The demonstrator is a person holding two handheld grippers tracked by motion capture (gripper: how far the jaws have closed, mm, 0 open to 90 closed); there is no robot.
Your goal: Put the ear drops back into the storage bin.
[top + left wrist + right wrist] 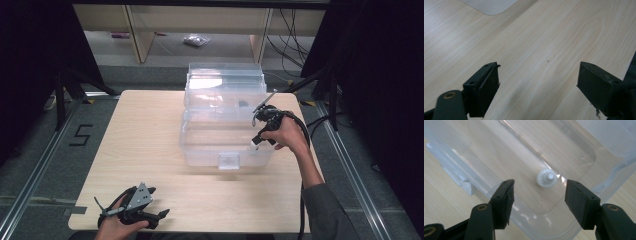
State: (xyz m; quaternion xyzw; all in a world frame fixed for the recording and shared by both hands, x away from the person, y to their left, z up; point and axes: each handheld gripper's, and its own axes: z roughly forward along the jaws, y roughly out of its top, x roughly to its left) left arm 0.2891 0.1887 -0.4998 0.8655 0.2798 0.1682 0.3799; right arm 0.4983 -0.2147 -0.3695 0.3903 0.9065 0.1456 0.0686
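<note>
At the near left corner of the pale wooden table (150,150), the left tool (537,82) rests released, nothing between its jaws. Rightward, the right tool (537,195) hangs released above the clear plastic storage box (200,145), whose floor holds 1 small white round plastic cap (546,178). It looks light, stiff, smooth-sided; pinch it across the rim.
</note>
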